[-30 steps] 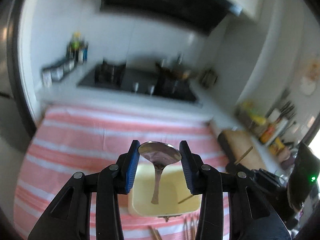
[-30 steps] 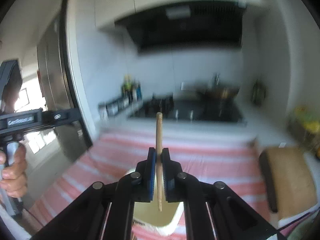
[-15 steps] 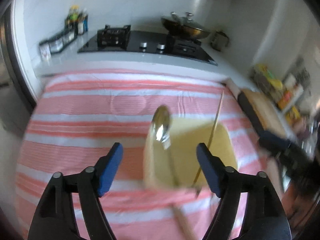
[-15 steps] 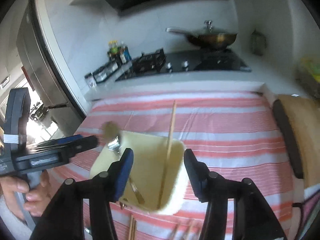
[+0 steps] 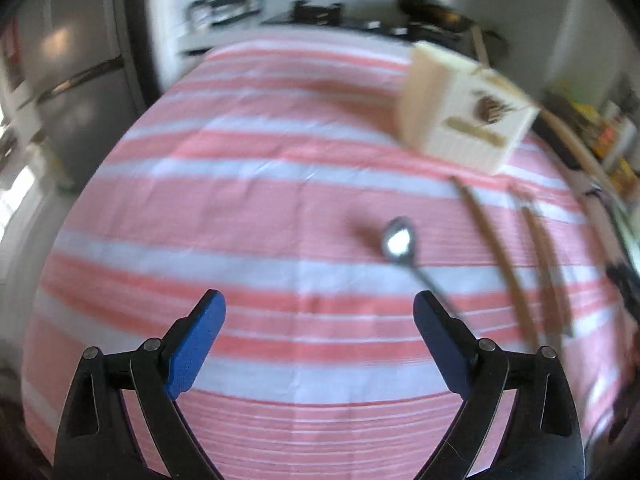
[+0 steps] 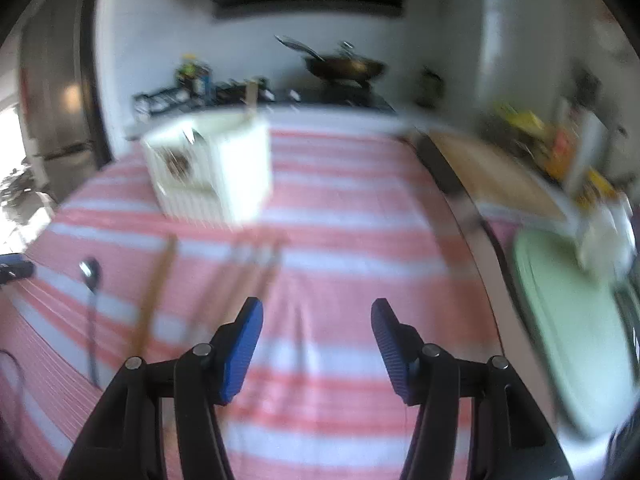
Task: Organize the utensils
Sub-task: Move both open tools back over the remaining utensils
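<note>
A cream square utensil box (image 5: 466,118) stands on the pink and white striped cloth (image 5: 248,200); it also shows in the right wrist view (image 6: 212,168) with a chopstick (image 6: 250,98) sticking up from it. A metal spoon (image 5: 404,246) lies on the cloth just ahead of my left gripper's right finger; the right wrist view shows it at far left (image 6: 90,276). Wooden chopsticks (image 5: 496,256) lie beside it; they also show in the right wrist view (image 6: 156,292). My left gripper (image 5: 318,344) is open and empty. My right gripper (image 6: 316,348) is open and empty above the cloth.
A wooden board (image 6: 492,172) and a pale green tray (image 6: 576,332) lie to the right of the cloth. A stove with a wok (image 6: 344,66) and a spice rack (image 6: 188,84) stand at the back. A fridge (image 5: 68,80) is at left.
Both grippers opened and let go of the spoon and chopstick into the box, then pulled back and down toward the cloth's near side.
</note>
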